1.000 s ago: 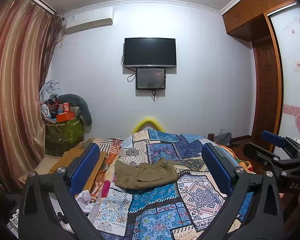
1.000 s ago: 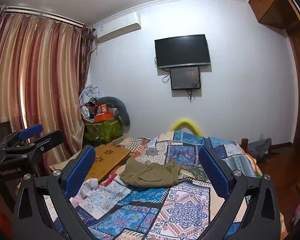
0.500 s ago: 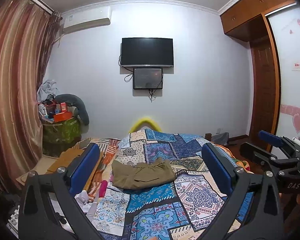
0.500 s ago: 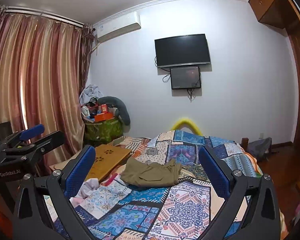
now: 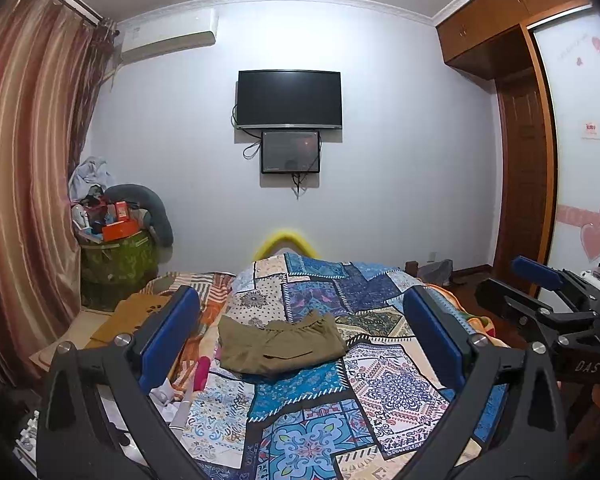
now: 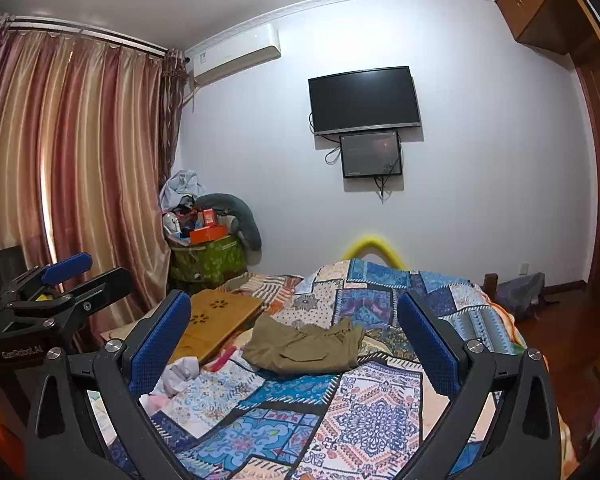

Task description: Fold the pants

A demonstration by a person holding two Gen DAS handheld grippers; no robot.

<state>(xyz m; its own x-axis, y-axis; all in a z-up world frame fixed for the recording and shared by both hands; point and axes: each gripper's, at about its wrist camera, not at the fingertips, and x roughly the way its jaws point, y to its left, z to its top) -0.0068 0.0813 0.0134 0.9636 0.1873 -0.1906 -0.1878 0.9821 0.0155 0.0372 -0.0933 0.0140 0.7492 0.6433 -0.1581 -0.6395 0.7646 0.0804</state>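
The left wrist view takes in the wooden wardrobe and the right gripper at its right edge; the right wrist view instead shows more of the striped curtain, the wooden lap desk beside the bed, and the left gripper at its left edge. Both grippers are held above the near end of the patchwork quilt, jaws spread wide with nothing between them. Beyond stand a wall television, an air conditioner and a cluttered green basket. Nothing lies between the grippers and the olive pants, which sit mid-bed, bunched into a loosely folded heap, well apart from both.
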